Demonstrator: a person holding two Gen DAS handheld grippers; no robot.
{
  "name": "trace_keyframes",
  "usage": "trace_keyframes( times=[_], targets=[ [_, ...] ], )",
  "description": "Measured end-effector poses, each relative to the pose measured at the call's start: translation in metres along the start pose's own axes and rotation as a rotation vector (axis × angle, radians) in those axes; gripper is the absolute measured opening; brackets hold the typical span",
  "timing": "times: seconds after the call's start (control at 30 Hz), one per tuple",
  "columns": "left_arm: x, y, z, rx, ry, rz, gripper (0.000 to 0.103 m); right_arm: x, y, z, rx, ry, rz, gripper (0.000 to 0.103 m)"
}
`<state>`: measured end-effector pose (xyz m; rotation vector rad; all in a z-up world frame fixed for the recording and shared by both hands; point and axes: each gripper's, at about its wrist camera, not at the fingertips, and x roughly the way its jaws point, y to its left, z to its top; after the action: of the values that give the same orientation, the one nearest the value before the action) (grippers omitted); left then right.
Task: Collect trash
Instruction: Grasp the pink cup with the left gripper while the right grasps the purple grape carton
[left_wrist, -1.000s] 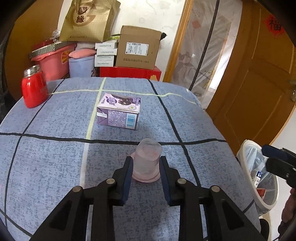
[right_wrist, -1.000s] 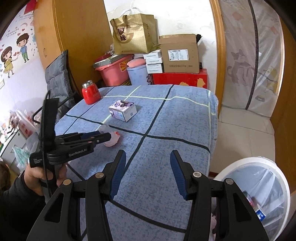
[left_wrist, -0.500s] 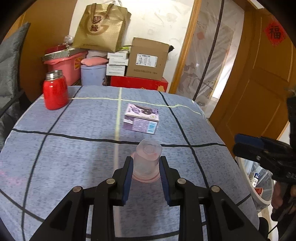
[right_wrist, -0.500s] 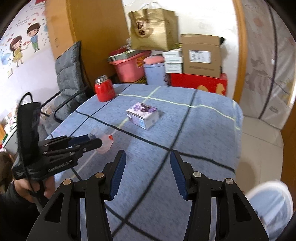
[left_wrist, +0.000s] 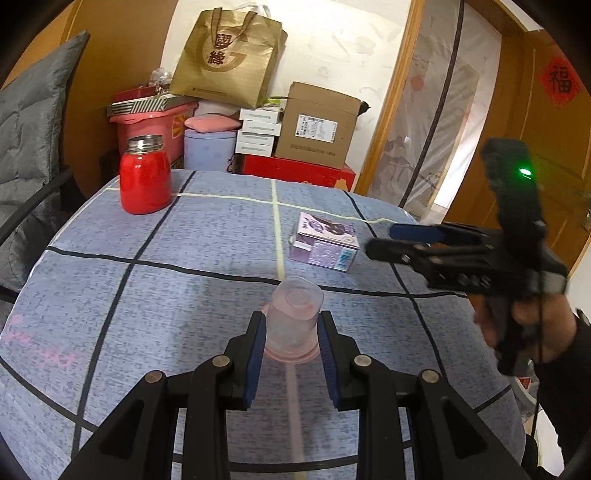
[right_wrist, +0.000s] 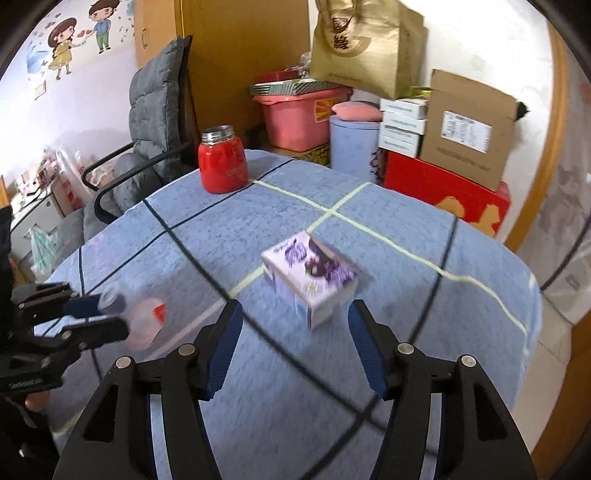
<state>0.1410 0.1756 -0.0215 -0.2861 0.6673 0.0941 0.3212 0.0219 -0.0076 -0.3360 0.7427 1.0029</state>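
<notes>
My left gripper (left_wrist: 291, 325) is shut on a clear pinkish plastic cup (left_wrist: 293, 314), held just above the blue checked tablecloth (left_wrist: 184, 295). The cup also shows in the right wrist view (right_wrist: 142, 321), between the left gripper's fingers (right_wrist: 85, 306). A purple and white carton (left_wrist: 325, 242) lies on the cloth past the cup. My right gripper (right_wrist: 295, 332) is open and empty, with the carton (right_wrist: 312, 277) just ahead of its fingertips. The right gripper shows in the left wrist view (left_wrist: 399, 243), close to the carton's right side.
A red jar (left_wrist: 144, 177) with a metal lid stands at the table's far left. Boxes (left_wrist: 314, 125), a pink bin (left_wrist: 147, 122) and a gold paper bag (left_wrist: 225, 55) are stacked behind the table. A grey padded chair (right_wrist: 147, 140) stands at the left.
My right gripper has swung left from over the white waste basket and come in over the table toward the carton. My left gripper still holds the cup and has turned slightly left.
</notes>
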Motion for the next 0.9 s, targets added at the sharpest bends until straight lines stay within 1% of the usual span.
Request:
trace_keyframes(
  times=[0.17,0.23,0.37,0.47,0.6,0.7,0.77,0.9],
  targets=[
    [0.002,0.010,0.000,-0.012,-0.001,0.005,0.029,0.029,-0.016,0.016,-0.010,0.008,0.038,0.060],
    [0.003,0.013,-0.001,-0.016,0.001,0.006,0.029,0.039,-0.022,0.018,-0.007,0.017,0.044,0.060],
    [0.005,0.018,-0.002,-0.023,0.007,0.011,0.029,0.054,-0.032,0.019,0.003,0.044,0.097,0.061],
    [0.006,0.018,-0.003,-0.025,0.009,0.012,0.029,0.053,-0.030,0.016,0.002,0.057,0.155,0.061],
    [0.005,0.017,-0.003,-0.026,0.009,0.011,0.029,0.043,-0.014,0.011,-0.064,0.053,0.195,0.061],
    [0.004,0.016,-0.004,-0.028,0.009,0.012,0.029,0.046,0.002,0.009,-0.111,0.077,0.158,0.061],
    [0.002,0.015,-0.004,-0.028,0.007,0.014,0.029,0.053,0.010,0.008,-0.119,0.100,0.109,0.061],
    [-0.002,0.016,-0.004,-0.025,0.006,0.022,0.029,0.062,0.014,0.007,-0.069,0.118,0.048,0.061]
  ],
)
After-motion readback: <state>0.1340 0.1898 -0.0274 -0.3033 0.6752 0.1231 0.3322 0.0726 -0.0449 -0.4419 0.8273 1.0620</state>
